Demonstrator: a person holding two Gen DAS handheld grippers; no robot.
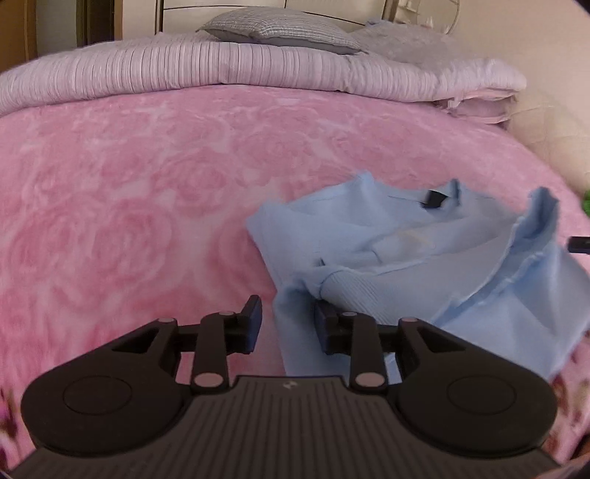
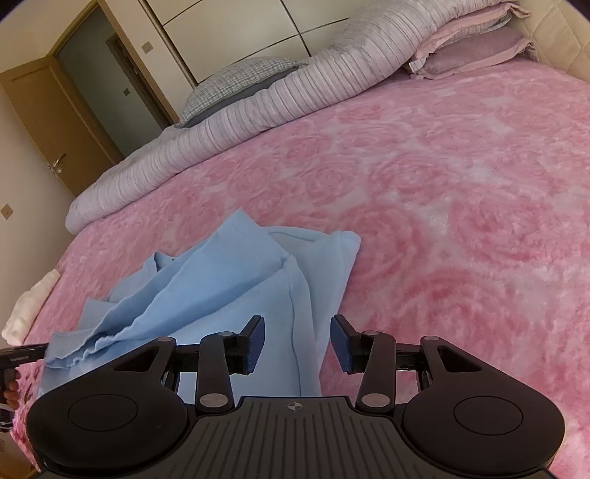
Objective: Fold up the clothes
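A light blue garment (image 1: pixel 424 258) lies crumpled on the pink rose-patterned bedspread (image 1: pixel 129 202). It has a dark label near its collar. My left gripper (image 1: pixel 287 324) is open, its jaws apart around a hanging fold of the blue cloth at the garment's near left edge. In the right wrist view the same garment (image 2: pixel 228 291) lies bunched left of centre. My right gripper (image 2: pixel 297 342) is open, its jaws apart over the garment's near right edge, a fold of cloth between them. The other gripper's tip shows at the far left edge (image 2: pixel 22 355).
A folded lilac ribbed quilt (image 1: pixel 221 70) and grey pillow (image 1: pixel 280 27) lie along the far side of the bed. Pink pillows (image 2: pixel 475 55) lie at the headboard. A white cloth (image 2: pixel 29 309) lies at the bed's left edge. A wooden door (image 2: pixel 51 121) stands beyond.
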